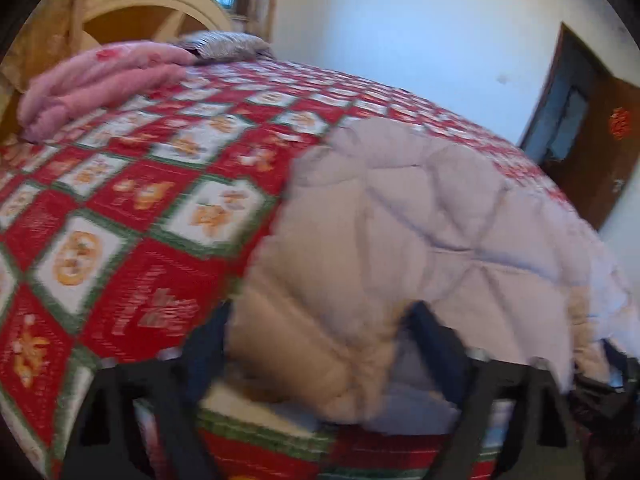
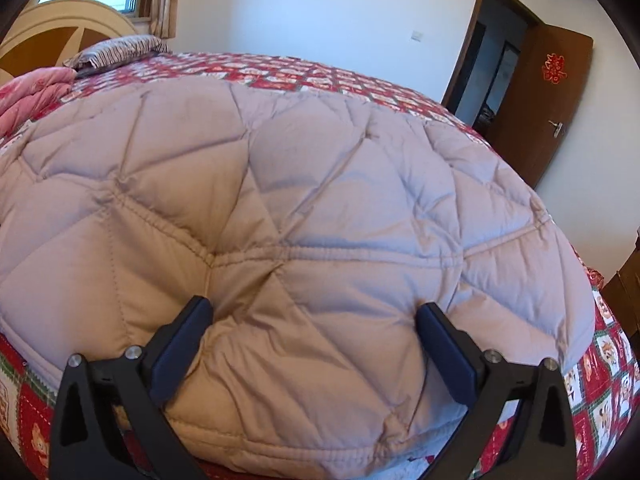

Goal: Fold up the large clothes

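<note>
A pale pinkish-beige quilted puffer garment (image 2: 304,208) lies spread on a bed with a red, white and green patterned cover (image 1: 132,200). In the left wrist view the garment (image 1: 400,220) fills the lower right, and its near edge bulges between my left gripper's (image 1: 320,344) wide-apart fingers; the view is blurred. In the right wrist view my right gripper (image 2: 312,320) is open, its dark fingers (image 2: 188,328) pressed into the garment's near edge on both sides of a fold of fabric.
A folded pink blanket (image 1: 100,84) and a striped pillow (image 2: 120,50) lie at the head of the bed by a cream headboard (image 2: 60,28). An open brown door (image 2: 544,100) stands at the right. The bed's near edge runs under both grippers.
</note>
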{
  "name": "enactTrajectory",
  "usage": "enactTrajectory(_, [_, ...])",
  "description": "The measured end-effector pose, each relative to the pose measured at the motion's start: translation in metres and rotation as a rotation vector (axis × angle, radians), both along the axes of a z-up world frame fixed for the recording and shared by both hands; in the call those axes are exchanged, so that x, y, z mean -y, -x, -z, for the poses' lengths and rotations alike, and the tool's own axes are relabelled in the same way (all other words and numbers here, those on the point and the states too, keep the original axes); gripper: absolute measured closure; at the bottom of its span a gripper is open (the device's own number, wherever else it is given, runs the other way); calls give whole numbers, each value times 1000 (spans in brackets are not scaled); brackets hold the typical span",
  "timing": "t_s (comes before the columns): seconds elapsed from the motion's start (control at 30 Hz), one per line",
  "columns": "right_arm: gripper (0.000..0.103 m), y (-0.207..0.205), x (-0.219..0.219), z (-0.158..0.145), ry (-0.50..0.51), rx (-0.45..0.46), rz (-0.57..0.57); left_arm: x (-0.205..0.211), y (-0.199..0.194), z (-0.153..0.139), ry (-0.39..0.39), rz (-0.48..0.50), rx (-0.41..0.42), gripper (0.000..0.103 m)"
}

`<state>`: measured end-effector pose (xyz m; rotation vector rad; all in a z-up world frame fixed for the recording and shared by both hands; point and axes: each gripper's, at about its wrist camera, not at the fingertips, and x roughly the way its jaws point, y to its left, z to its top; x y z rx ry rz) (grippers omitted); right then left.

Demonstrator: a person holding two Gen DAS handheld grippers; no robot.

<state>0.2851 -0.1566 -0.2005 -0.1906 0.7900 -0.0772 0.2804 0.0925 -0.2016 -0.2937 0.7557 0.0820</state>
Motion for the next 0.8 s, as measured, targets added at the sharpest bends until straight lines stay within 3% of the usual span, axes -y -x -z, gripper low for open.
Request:
enactTrajectory(0.13, [0, 3, 2, 1, -19, 20, 0, -4, -7, 6, 79, -21, -28, 29])
enactTrajectory(0.2, [0, 5, 3, 1, -23, 25, -1, -6, -7, 7, 114, -20, -26, 41])
enactTrajectory(0.27, [0, 7, 5, 1, -29, 25, -2, -1, -5, 3, 109, 12, -17, 65])
enactTrajectory(0.37, [0, 9, 8, 1, -47, 17, -6, -1, 1, -10, 99, 47, 11, 78])
enactTrajectory(0.7, [2, 29, -35, -2, 36, 26, -3, -51, 48, -48, 196, 46, 123, 83])
enactTrajectory(0.8, [2, 35, -64, -2, 49, 39, -40, -75, 62, -62, 174, 13, 161, 84])
